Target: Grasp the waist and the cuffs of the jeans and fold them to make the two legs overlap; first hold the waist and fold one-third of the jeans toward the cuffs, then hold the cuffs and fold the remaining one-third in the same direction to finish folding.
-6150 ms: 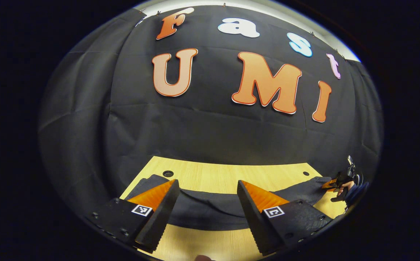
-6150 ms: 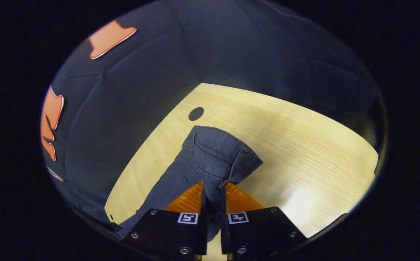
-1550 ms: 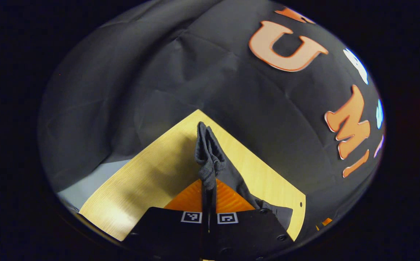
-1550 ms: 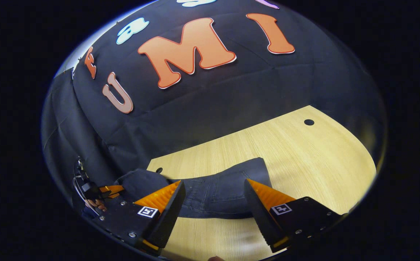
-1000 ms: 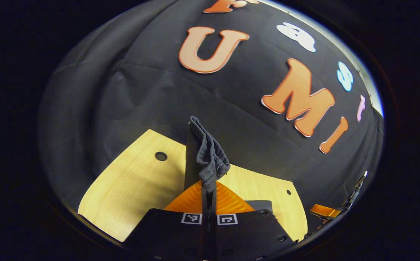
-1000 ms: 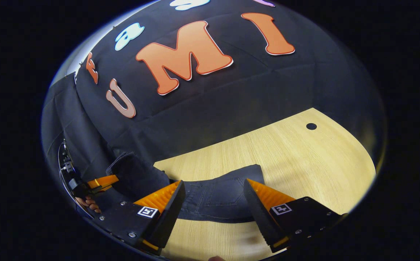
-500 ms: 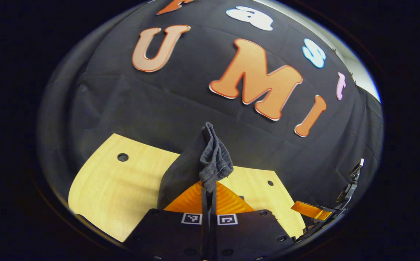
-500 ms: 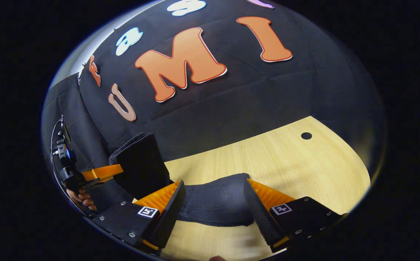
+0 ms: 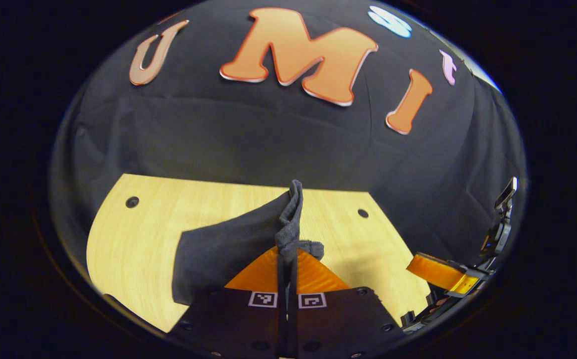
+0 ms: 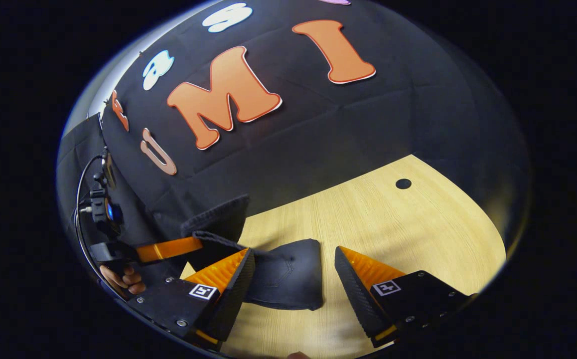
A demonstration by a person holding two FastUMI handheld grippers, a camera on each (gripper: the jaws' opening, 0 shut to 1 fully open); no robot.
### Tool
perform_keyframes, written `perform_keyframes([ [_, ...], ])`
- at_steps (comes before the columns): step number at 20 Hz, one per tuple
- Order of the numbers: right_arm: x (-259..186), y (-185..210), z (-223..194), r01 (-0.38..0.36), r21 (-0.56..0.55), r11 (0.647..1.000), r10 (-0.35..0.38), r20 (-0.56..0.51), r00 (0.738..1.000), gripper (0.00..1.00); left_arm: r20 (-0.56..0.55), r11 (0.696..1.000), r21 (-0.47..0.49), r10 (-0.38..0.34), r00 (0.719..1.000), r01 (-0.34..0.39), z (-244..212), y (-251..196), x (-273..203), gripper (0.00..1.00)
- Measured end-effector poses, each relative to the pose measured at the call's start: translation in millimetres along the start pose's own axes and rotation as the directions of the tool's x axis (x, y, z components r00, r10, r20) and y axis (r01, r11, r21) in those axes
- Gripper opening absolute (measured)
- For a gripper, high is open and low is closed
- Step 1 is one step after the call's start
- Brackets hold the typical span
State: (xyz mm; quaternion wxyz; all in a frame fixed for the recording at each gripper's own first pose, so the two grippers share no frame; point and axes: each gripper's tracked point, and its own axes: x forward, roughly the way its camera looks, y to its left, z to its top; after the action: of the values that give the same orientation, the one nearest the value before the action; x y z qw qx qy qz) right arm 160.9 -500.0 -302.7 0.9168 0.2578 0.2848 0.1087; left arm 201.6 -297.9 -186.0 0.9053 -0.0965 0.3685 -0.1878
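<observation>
Jeans (image 9: 228, 244) are half in the air right now: your left gripper (image 9: 287, 259) has its two fingers pinched tight on a bunched edge of the dark denim, which sticks up straight past the fingertips. From that pinch the cloth drapes off to the left of the fingers and down toward the wooden table (image 9: 134, 244). I can't tell from this angle whether the pinched bit is the cuffs or some other edge, it's too scrunched up.

In the right gripper view your right gripper (image 10: 293, 269) is spread wide, nothing between the fingers. The folded part of the jeans (image 10: 288, 279) lies flat on the table (image 10: 393, 224) just ahead, sitting in the gap between the two fingers but closer to the left one, with a back pocket seam showing. Neither finger looks to be pressing on it.

Off past that left finger you can see your left gripper (image 10: 196, 244) with a hand (image 10: 124, 279) wrapped around its handle, holding a flap of denim raised above the folded pile. In the left gripper view, your right gripper (image 9: 440, 271) pokes in low, well off to the right of the fingers, over the table's edge.
</observation>
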Motion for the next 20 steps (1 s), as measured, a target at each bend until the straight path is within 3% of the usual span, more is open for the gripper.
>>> perform_keyframes([
  [3, -1, -11, -8, -0.001, 0.016, 1.000, 0.001, -0.025, 1.000, 0.98, -0.050, 0.999, 0.049, 0.024, 0.998, -0.021, -17, -16, 21, 0.01],
  [7, -1, -16, -10, -0.002, 0.022, 1.000, 0.003, -0.031, 1.000, 0.98, -0.026, 0.997, 0.064, 0.054, 0.998, -0.052, -17, -18, 26, 0.01],
  [11, 1, -14, -10, -0.006, 0.020, 1.000, 0.007, -0.030, 1.000, 0.98, -0.226, 0.988, 0.152, -0.001, 0.974, 0.036, -88, -40, 30, 0.06],
  [12, 2, -14, -8, -0.004, 0.019, 1.000, 0.004, -0.018, 1.000, 0.98, -0.236, 0.981, 0.192, 0.010, 0.972, 0.036, -100, -39, 33, 0.18],
  [13, 2, -12, -3, -0.003, 0.014, 1.000, 0.004, -0.004, 1.000, 0.98, -0.242, 0.976, 0.209, -0.009, 0.970, 0.061, -109, -44, 30, 0.22],
  [15, 2, -11, 4, 0.008, -0.018, 1.000, -0.007, 0.037, 0.999, 0.98, -0.232, 0.974, 0.194, -0.066, 0.970, 0.113, -116, -58, 17, 0.61],
  [17, -1, -5, 10, 0.014, -0.060, 0.998, -0.009, 0.068, 0.998, 0.97, -0.160, 0.972, 0.218, -0.051, 0.986, 0.086, -97, -53, 8, 1.00],
  [20, -7, 23, 30, 0.021, -0.143, 0.990, 0.000, 0.145, 0.989, 0.98, 0.015, 0.970, 0.242, 0.007, 1.000, -0.011, -55, -26, -25, 1.00],
])
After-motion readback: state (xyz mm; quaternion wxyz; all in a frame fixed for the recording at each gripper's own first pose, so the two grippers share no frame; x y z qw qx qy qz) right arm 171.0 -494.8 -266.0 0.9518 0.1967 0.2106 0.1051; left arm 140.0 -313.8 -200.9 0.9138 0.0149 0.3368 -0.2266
